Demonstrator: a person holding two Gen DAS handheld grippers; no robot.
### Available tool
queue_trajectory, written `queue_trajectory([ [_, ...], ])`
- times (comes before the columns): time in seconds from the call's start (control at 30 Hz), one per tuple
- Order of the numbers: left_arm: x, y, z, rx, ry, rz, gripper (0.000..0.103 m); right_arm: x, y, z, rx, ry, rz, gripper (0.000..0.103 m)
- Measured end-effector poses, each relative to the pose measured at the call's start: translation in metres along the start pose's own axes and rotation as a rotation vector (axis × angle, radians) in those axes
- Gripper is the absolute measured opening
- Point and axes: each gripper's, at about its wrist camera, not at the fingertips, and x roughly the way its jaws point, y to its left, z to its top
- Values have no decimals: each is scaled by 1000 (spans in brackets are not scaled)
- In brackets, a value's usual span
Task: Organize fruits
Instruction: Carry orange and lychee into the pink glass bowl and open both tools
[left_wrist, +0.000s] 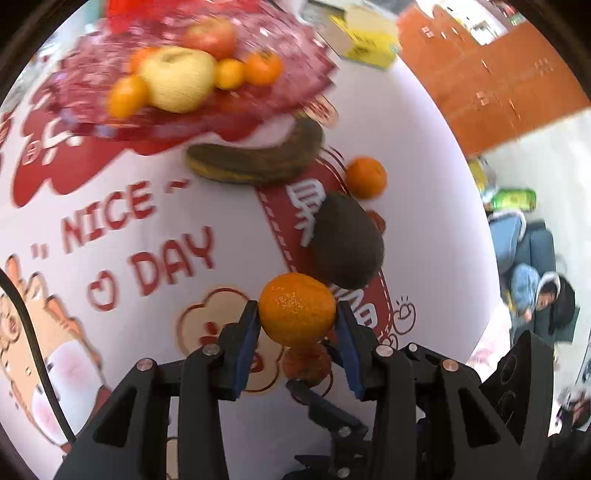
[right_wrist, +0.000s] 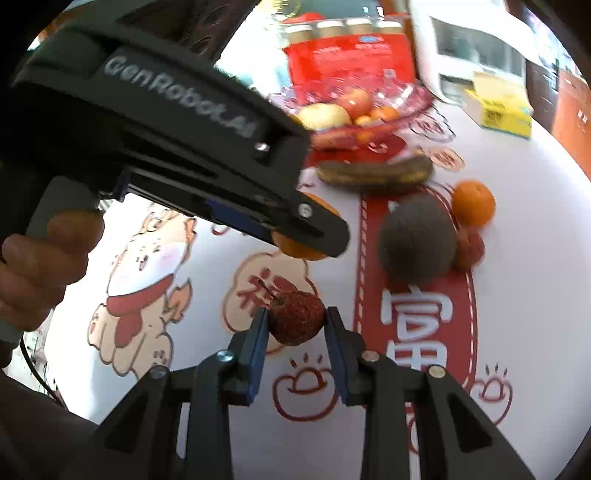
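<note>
Two handheld grippers work above a white table (left_wrist: 424, 147) printed with red cartoons. The left gripper (left_wrist: 297, 319) is lifted off the table, its two fingers closed on a tangerine (left_wrist: 297, 308). From the right wrist view, a bare hand (right_wrist: 40, 266) grips its handle, and the tool angles down toward the table. The right gripper (right_wrist: 295, 325) clamps a lychee (right_wrist: 297, 317) between its blue pads. Beyond lie an avocado (left_wrist: 345, 240), a brown banana (left_wrist: 258, 160) and another tangerine (left_wrist: 366, 177). Farther back a pink glass bowl (left_wrist: 288, 85) holds more fruit.
</note>
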Motion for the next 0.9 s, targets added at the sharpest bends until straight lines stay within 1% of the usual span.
queue_trajectory([
  [0.3, -60, 39, -4, -128, -133, 85, 40, 1, 22, 43, -139, -22, 82, 31],
  [0.37, -71, 43, -4, -141, -159, 106, 40, -3, 31, 47, -152, -32, 100, 31],
  [0.5, -101, 53, 2, -169, -238, 141, 40, -3, 41, 68, -190, -50, 125, 31],
  [0.63, -126, 56, 11, -169, -307, 166, 40, -3, 44, 93, -215, -92, 124, 31],
  [0.73, -137, 55, 25, -151, -345, 182, 40, -1, 41, 107, -222, -112, 116, 31],
  [0.9, -144, 50, 47, -129, -378, 194, 40, 0, 28, 132, -201, -166, 78, 31],
])
